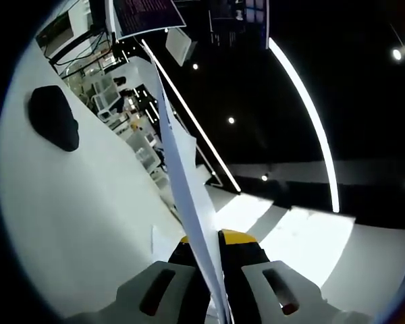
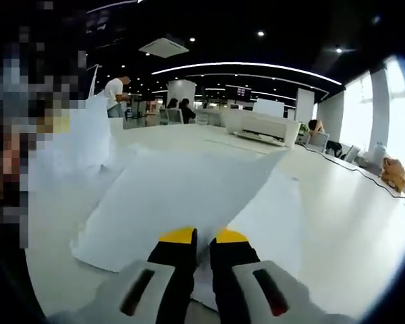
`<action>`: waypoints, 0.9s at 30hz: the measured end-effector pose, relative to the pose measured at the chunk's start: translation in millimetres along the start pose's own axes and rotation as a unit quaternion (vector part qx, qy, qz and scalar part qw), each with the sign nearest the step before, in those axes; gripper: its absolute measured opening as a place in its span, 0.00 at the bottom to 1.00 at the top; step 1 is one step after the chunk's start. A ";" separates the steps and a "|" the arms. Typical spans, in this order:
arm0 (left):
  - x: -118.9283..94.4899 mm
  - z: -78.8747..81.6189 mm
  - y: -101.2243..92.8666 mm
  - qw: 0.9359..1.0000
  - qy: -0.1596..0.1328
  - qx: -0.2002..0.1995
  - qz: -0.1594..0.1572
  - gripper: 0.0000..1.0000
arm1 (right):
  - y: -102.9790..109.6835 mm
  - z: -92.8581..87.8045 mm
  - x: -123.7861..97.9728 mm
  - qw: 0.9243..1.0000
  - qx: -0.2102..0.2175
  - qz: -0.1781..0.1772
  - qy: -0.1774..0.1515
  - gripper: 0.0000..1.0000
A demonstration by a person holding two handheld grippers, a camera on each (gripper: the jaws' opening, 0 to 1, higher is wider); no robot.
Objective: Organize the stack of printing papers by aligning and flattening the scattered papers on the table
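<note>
In the left gripper view, white printing sheets (image 1: 182,182) run edge-on up from between my jaws, lifted off the white table (image 1: 88,216). My left gripper (image 1: 209,237) is shut on their lower edge, yellow tips on either side. In the right gripper view, a large white sheet (image 2: 182,192) spreads ahead over the table (image 2: 351,229), with another sheet (image 2: 273,212) to its right. My right gripper (image 2: 204,236) is shut on the near edge of these papers. At the left, more white paper (image 2: 84,142) stands upright.
A black rounded object (image 1: 54,118) lies on the table in the left gripper view. A white printer (image 2: 260,127) stands at the table's far side, with a cable running along the right. A brown object (image 2: 393,172) sits at the right edge. People stand and sit in the background.
</note>
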State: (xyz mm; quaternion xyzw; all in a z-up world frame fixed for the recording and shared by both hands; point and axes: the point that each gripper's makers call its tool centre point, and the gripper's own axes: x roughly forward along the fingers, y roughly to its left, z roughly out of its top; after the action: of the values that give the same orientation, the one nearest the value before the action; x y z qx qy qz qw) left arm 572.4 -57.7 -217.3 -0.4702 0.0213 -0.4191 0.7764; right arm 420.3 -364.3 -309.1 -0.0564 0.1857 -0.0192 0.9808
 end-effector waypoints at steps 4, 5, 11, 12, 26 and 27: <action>0.3 0.5 1.6 1.000 -0.001 -0.003 0.006 0.06 | -0.1 -0.3 0.6 1.000 -0.005 -0.006 0.002 0.00; 0.3 0.6 1.7 1.000 -0.002 -0.003 0.007 0.06 | -0.5 -0.4 0.7 1.000 -0.005 -0.006 0.002 0.00; -1.2 3.0 2.9 1.000 -0.011 -0.001 0.015 0.06 | 0.5 -0.5 -0.7 1.000 0.008 -0.003 0.002 0.00; -1.5 3.8 3.4 1.000 -0.014 -0.002 0.016 0.06 | 0.7 -0.3 -0.9 1.000 0.009 -0.002 0.001 0.00; -1.8 3.7 2.2 1.000 -0.015 0.003 0.019 0.06 | 2.5 0.9 -1.3 1.000 0.023 0.001 -0.002 0.00; -1.8 3.6 2.1 1.000 -0.015 0.002 0.019 0.06 | 2.5 0.9 -1.4 1.000 0.024 0.001 -0.002 0.00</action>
State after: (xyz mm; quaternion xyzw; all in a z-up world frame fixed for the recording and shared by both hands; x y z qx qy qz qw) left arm 574.1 -53.5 -217.5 -0.4740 0.0179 -0.3970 0.7857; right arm 419.4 -361.6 -308.1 -0.0329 0.1831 -0.0223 0.9823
